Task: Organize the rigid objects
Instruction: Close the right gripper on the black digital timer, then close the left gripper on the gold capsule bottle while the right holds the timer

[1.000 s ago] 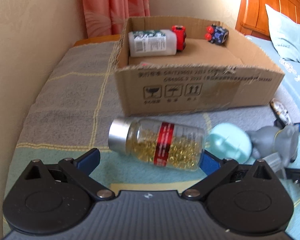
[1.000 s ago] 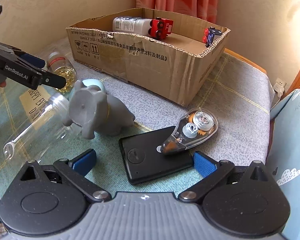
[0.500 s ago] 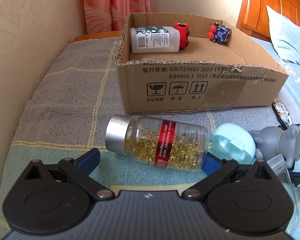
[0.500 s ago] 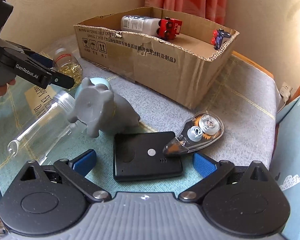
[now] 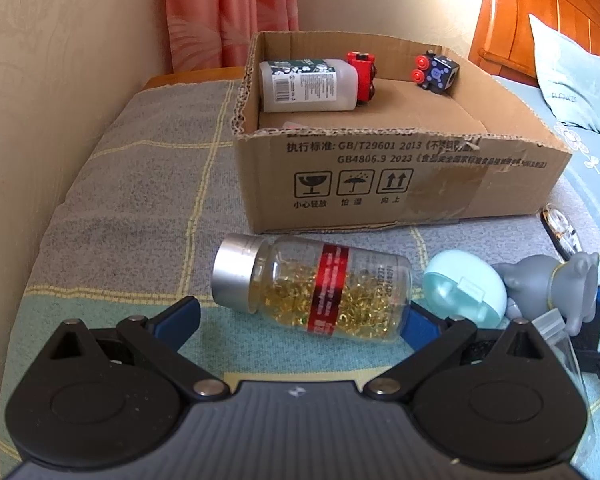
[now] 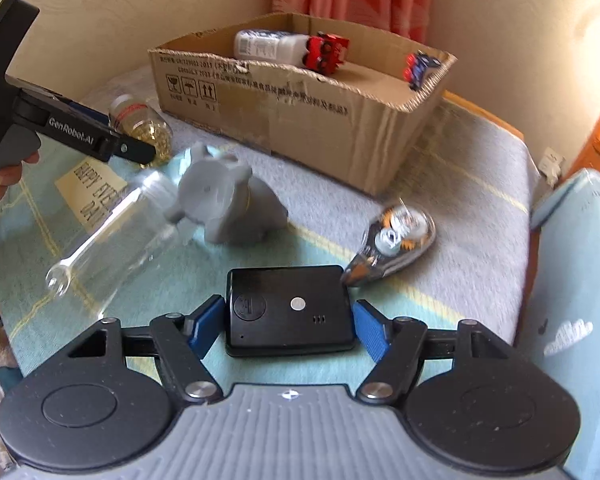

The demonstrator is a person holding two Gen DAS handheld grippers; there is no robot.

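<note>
Cardboard is the material of the open box (image 5: 400,184) that stands at the far side of the bed (image 5: 132,200), and it already holds a white bottle (image 5: 308,86), a red toy (image 5: 362,76) and a dark cube toy (image 5: 436,74), so I judge it is the collecting place. The left gripper (image 5: 300,316) has its fingers wide open, one on each side of the capsule bottle (image 5: 316,294), which lies on its side just in front of the box; nothing is held yet. The right gripper (image 6: 288,326) is also open, and its blue fingers (image 6: 370,332) stand on both sides of the black device (image 6: 288,310), very close to it but not pressing, as far as I can tell. This position seems chosen for a side grasp of the flat body. Nearby lie a grey elephant toy (image 6: 228,208), a clear empty bottle (image 6: 112,236), a correction tape (image 6: 396,240) and a mint round case (image 5: 464,290), all outside the box and probably waiting their turn.
</note>
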